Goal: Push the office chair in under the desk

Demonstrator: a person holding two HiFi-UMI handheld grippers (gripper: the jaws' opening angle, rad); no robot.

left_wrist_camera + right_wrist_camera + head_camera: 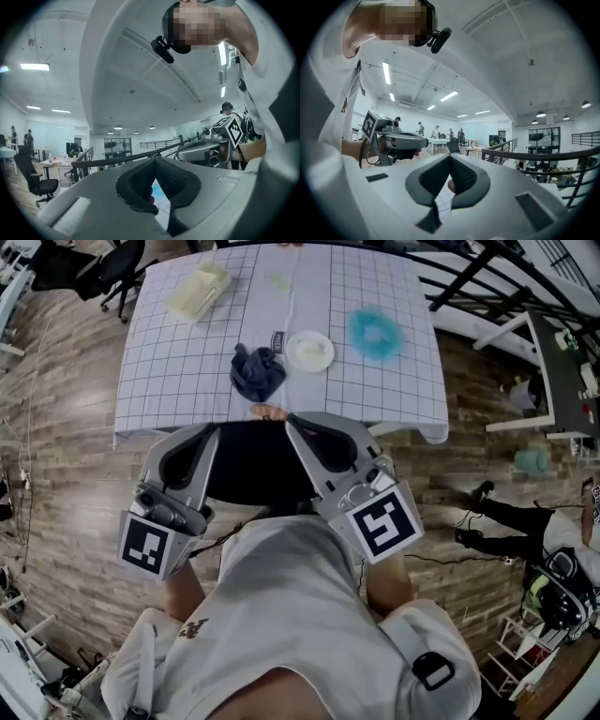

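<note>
The office chair (255, 465) shows as a black shape just in front of the desk (169, 381), which is covered by a white checked cloth. The chair's far part reaches the desk's near edge. My left gripper (214, 428) lies along the chair's left side and my right gripper (289, 418) along its right side, tips pointing toward the desk. Both are shut with nothing between the jaws. I cannot tell if they touch the chair. In the left gripper view the left gripper (154, 159) is shut, tilted up at the ceiling. The right gripper (450, 156) looks the same in its own view.
On the desk lie a dark blue cloth (255, 371), a white plate (309, 351), a teal fluffy thing (375, 332), a cream container (199, 292) and a small pink thing (267, 411) at the near edge. Another black chair (117, 268) stands far left. A person's legs (506, 517) are at the right.
</note>
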